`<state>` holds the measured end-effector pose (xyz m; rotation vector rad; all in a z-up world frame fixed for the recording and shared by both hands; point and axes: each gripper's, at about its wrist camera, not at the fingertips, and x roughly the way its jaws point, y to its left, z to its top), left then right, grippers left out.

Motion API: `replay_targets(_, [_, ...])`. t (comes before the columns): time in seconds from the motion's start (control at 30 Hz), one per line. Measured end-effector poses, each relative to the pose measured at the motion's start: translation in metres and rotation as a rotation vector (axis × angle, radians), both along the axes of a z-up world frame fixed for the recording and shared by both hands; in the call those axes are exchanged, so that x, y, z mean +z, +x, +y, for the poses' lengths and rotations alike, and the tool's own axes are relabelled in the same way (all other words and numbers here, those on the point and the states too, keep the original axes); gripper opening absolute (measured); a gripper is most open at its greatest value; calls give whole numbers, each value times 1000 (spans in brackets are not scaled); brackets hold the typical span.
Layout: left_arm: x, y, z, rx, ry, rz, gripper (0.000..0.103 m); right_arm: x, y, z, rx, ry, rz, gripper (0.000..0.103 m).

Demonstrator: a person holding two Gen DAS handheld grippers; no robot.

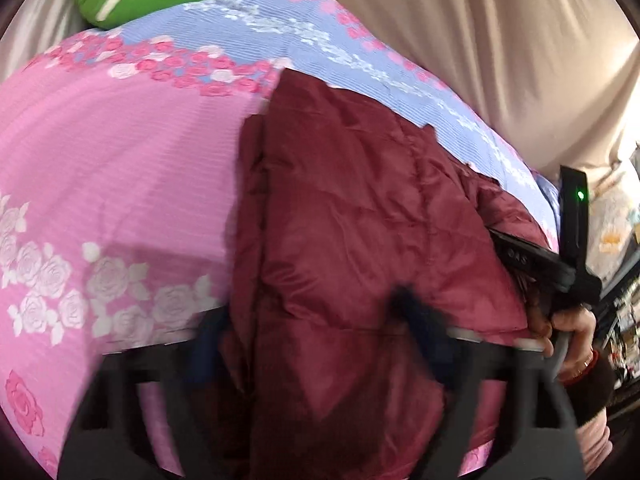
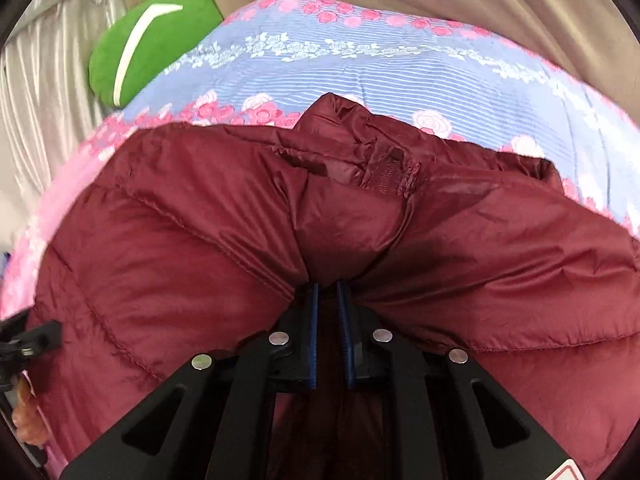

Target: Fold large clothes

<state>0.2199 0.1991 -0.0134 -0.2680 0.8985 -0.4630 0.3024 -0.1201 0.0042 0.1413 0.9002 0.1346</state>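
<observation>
item: maroon puffer jacket (image 2: 168, 240), lying on the flowered bedspread (image 1: 100, 168). soft, light, slick, springy. grip seams or hem. right gripper (image 2: 327, 292) pinches a fold; left gripper (image 1: 304, 332) half-open around the jacket, grip unclear.

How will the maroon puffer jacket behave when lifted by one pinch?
Maroon puffer jacket: likely floppy, since it bunches around the right gripper. Shiny shell looks slippery, so it may creep out. Quilted puffiness suggests it is light and springs back open.
</observation>
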Motion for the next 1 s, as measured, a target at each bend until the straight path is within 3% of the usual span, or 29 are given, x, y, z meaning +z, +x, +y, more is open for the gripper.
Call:
replay_targets(0.1, [6,-1,0,-19,-39,7,16,0,-1,-16,-22,107,9,13])
replay_targets(0.2, [21,-11,3,-27,-69,-18,10,12,-19,-33,-68,204,1,15])
replay_targets(0.3, [40,-27,2,-44,-82,-62,9,26,-47,-45,-53,217,-36,15])
replay_targets(0.43, [70,-50,-11,-86,-116,-140,8,16,-48,-50,-40,186,15,13])
replay_targets(0.5, [85,-61,-19,-114,-143,-178,8,-5,-35,-51,-12,240,74,8])
replay_targets(0.67, [114,-85,-58,-215,-161,-260,8,-25,-20,-45,87,417,86,0])
replay_targets(0.83, [120,-78,-92,-259,-152,-260,8,-18,-28,-46,51,395,65,3])
replay_targets(1.0, [129,-81,-95,-260,-129,-279,8,9,-92,-74,62,330,-17,6])
